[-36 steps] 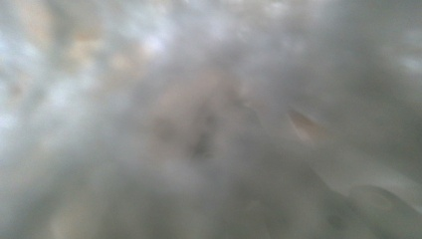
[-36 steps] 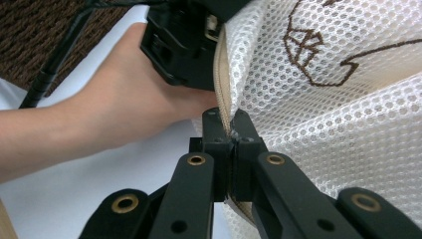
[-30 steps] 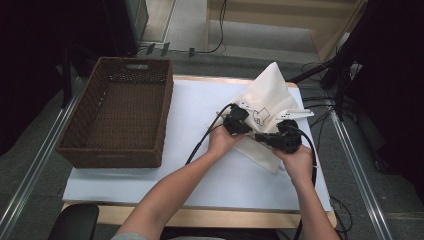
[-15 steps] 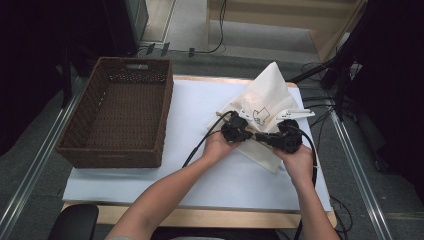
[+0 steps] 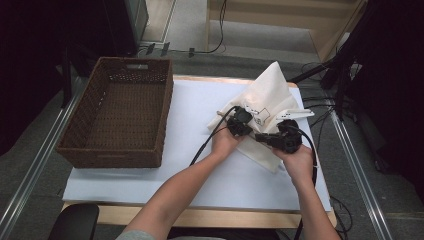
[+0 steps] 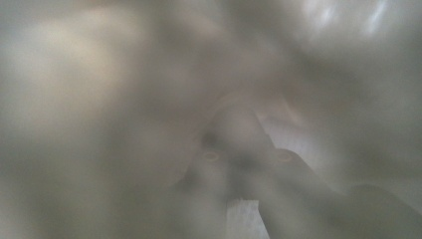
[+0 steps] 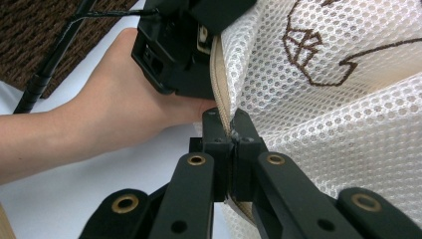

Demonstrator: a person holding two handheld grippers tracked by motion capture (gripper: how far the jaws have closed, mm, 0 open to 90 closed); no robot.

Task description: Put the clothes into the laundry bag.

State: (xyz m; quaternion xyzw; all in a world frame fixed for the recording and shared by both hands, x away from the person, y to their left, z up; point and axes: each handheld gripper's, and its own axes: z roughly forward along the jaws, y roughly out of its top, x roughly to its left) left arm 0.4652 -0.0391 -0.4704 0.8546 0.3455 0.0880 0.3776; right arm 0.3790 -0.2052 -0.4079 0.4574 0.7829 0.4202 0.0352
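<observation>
From above, a cream mesh bag (image 5: 270, 107) lies crumpled on the white table (image 5: 200, 120), its peak pointing away from the person; a brown wicker basket (image 5: 117, 117) sits well apart on grey flooring's side. Left gripper (image 5: 240, 121) and right gripper (image 5: 280, 139) both pinch it. Left gripper view: blurred fabric. Right gripper view: right gripper (image 7: 231, 130) clamped on the bag's beige zipper edge (image 7: 221, 74).
</observation>
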